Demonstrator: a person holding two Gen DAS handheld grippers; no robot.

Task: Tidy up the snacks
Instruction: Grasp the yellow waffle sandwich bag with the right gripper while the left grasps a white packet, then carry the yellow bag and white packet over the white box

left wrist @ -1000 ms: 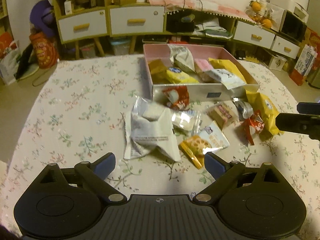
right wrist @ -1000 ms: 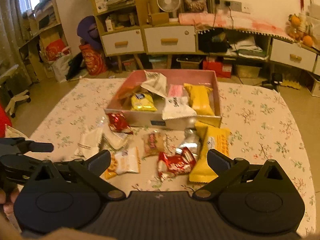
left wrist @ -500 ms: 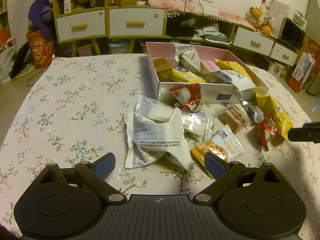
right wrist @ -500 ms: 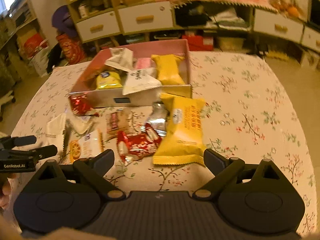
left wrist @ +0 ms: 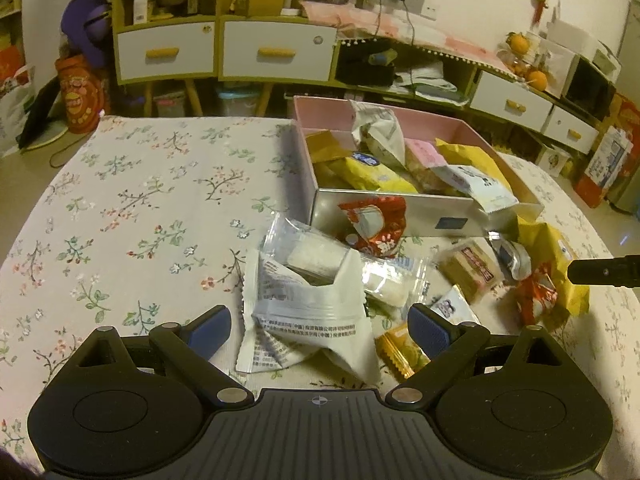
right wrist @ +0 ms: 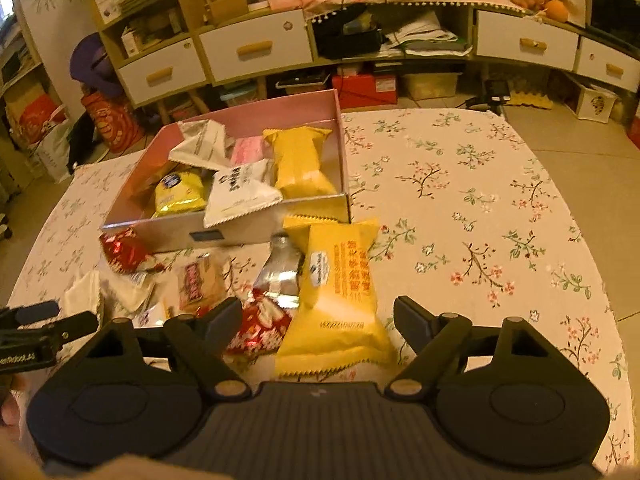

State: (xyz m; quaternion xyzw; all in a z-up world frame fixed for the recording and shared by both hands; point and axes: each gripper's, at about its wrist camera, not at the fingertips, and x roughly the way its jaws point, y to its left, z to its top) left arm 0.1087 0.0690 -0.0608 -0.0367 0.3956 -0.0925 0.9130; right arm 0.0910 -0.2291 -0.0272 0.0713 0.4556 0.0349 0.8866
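A pink-lined box [left wrist: 440, 220] [right wrist: 240, 232] holds several snack packs. Loose snacks lie on the floral tablecloth in front of it. In the left wrist view my left gripper [left wrist: 318, 330] is open, with its fingers on either side of a white pack [left wrist: 312, 320]; a clear wrapped cake [left wrist: 316, 256] and a red pack [left wrist: 374, 224] lie beyond. In the right wrist view my right gripper [right wrist: 318, 316] is open around the near end of a large yellow pack [right wrist: 336, 300], with a red pack [right wrist: 260, 328] and a silver pack [right wrist: 280, 272] to its left.
A brown biscuit pack [right wrist: 198, 280] and an orange cracker pack [left wrist: 402, 350] lie among the loose snacks. The right gripper's tip [left wrist: 600, 272] shows at the left view's right edge. Cabinets with drawers [left wrist: 276, 52] stand beyond the table.
Both grippers have moved forward and down toward the snacks. The left one has closed in on the white pack, the right one on the yellow pack. Both stay open.
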